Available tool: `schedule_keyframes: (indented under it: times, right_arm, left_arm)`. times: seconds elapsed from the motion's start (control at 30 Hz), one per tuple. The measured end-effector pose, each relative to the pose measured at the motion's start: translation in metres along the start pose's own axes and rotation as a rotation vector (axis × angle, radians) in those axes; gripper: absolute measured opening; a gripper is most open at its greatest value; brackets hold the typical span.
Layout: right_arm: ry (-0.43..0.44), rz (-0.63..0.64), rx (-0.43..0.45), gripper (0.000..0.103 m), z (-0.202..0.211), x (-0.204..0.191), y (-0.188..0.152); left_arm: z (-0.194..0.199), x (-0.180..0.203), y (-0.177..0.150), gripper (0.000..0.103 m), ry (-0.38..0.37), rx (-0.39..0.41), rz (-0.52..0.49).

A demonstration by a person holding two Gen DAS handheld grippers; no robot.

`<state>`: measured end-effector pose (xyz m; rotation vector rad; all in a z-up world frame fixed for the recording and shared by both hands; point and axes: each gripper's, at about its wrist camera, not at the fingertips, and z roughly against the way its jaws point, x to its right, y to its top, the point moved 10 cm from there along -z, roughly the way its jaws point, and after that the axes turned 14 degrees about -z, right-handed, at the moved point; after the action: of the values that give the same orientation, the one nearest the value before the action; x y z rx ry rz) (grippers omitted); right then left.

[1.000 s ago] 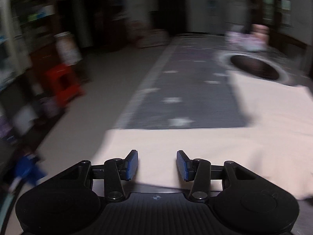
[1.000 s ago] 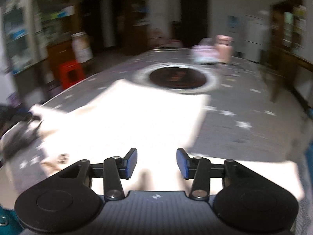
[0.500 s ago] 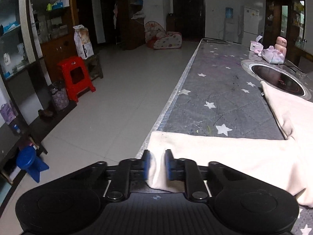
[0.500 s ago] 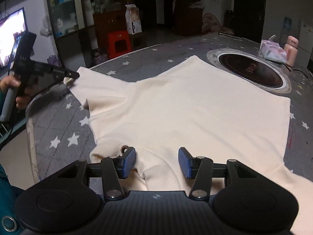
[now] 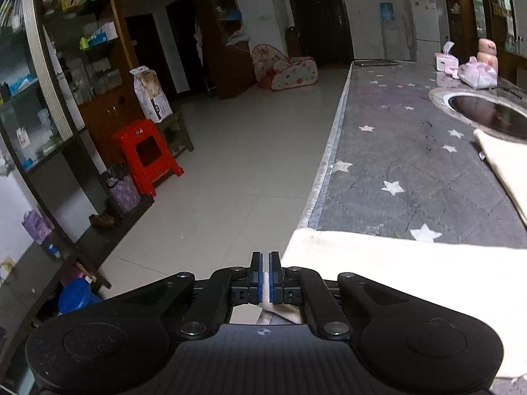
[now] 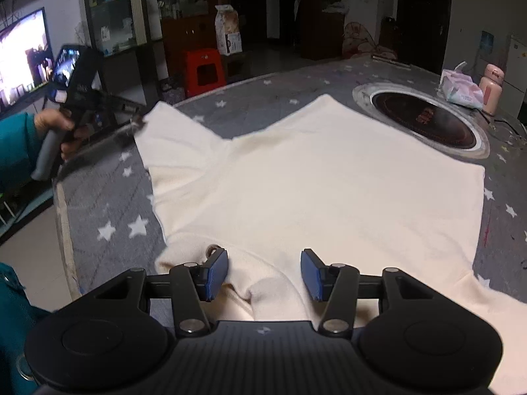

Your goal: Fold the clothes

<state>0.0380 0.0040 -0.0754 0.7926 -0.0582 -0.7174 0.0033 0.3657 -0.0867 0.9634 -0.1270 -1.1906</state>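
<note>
Spread flat across the grey star-patterned bench (image 6: 108, 197), the cream garment (image 6: 329, 191) looks like a long-sleeved top, though its lower part is cut off by the picture's edge and by the right tool's black body. Its body runs away from the right camera toward the round dark hob (image 6: 425, 121) set in the bench, and 1 sleeve (image 6: 178, 138) stretches out to the left, toward the bench edge. The other sleeve runs off to the lower right and is only partly in view.

At the tip of the left-hand sleeve, the left tool (image 6: 136, 121) is clamped on the cloth; in its own view a thin strip of cream fabric sits pinched between the 2 blue pads (image 5: 261, 276), the jaws having just closed together on it. A hand (image 6: 54, 121) with a teal sleeve grips that tool's handle, somewhat blurred.

The right tool (image 6: 263, 275) hovers over the near edge of the garment with its jaws apart, a raised fold of cloth between them and neither pad pressing it. A small ring-like detail (image 6: 212, 250) by the left pad is too small to identify.

Farther off stand a pink bottle (image 6: 490, 89), a soft pink pack (image 6: 461, 89) and a red stool (image 6: 204, 69).
</note>
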Motion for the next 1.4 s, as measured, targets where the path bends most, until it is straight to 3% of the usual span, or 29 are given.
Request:
schedule_keyframes:
  times: [0.13,0.27,0.53,0.67,0.8,1.13,1.3,1.4]
  right_arm:
    - [0.005,0.006,-0.012,0.051,-0.004,-0.002,-0.005]
    - [-0.004,-0.03,0.023,0.051,0.011,0.005,-0.001]
    - [-0.046,-0.095,0.009,0.049,0.025,0.023,-0.026]
    - [-0.064,-0.182,0.091,0.049,0.052,0.04,-0.02]
    - [-0.183,-0.305,0.173,0.049,0.081,0.088,-0.022]
    - [-0.533,-0.633,0.299,0.045,0.139,0.247,-0.054]
    - [-0.588,-0.789,0.35,0.044,0.15,0.297,-0.067]
    - [-0.565,-0.86,0.362,0.042,0.149,0.311,-0.078]
  left_arm:
    - [0.002,-0.005,0.003,0.006,0.016,-0.018,0.033]
    - [0.031,0.009,0.023,0.007,-0.057,0.042,0.05]
    - [0.105,0.135,0.05,0.022,-0.414,0.189,-0.128]
    - [0.134,0.199,0.048,0.029,-0.562,0.242,-0.237]
    - [0.152,0.247,0.039,0.029,-0.66,0.255,-0.338]
    - [0.163,0.273,0.03,0.035,-0.695,0.249,-0.411]
    - [0.167,0.279,0.034,0.038,-0.691,0.254,-0.424]
    - [0.169,0.284,0.038,0.04,-0.693,0.262,-0.436]
